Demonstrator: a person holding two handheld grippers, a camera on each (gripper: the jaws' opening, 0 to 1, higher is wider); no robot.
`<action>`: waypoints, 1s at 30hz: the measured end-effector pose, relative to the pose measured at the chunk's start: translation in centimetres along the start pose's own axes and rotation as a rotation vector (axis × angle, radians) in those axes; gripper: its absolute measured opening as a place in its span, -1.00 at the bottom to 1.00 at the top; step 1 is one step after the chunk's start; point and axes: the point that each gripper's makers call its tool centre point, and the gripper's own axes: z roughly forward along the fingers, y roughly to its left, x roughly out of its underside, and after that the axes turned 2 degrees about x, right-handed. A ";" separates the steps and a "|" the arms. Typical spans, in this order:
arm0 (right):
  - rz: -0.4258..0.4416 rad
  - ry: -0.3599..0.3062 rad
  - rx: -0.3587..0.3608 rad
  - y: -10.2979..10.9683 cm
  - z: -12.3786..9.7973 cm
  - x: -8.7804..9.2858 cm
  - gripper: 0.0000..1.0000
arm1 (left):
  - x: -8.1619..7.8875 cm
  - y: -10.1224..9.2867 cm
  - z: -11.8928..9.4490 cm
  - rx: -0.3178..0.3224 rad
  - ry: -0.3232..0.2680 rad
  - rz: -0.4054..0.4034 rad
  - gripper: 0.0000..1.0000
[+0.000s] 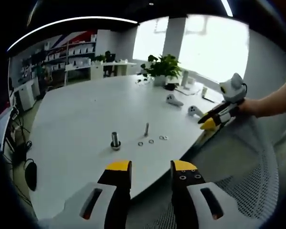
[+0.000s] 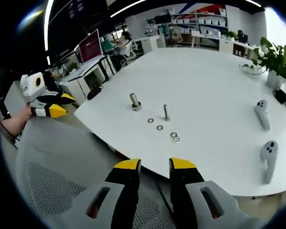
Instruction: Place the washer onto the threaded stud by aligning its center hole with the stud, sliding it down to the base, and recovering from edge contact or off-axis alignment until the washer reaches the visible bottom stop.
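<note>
Left hand-held gripper (image 1: 151, 168) and right hand-held gripper (image 2: 155, 165) both spread and empty, small silver metal washers (image 2: 159, 127) ahead on the white counter (image 2: 205, 86), beside the thin upright threaded stud (image 2: 166, 112), thicker steel bolt (image 2: 135, 101) nearby.

No text, label, brand, number or sign can be read in either view. Boxes on the far shelves (image 1: 78, 50) and a dark wall screen (image 2: 89, 46) are too small and blurred to read.
</note>
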 end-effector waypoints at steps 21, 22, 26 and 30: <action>-0.028 0.103 -0.003 -1.3 0.7 -1.7 -0.48 | -0.5 0.3 -0.4 0.001 -0.037 0.010 -0.39; -0.018 0.097 -0.003 -1.4 0.9 -2.2 -0.47 | -0.5 0.3 -0.3 0.003 -0.034 0.002 -0.39; -0.011 0.080 0.006 -1.9 1.9 -4.0 -0.45 | -0.5 0.2 -0.3 0.005 -0.035 0.011 -0.40; -0.039 0.120 0.039 -2.8 2.7 -3.9 -0.44 | -0.6 0.3 -0.4 0.003 -0.040 0.009 -0.41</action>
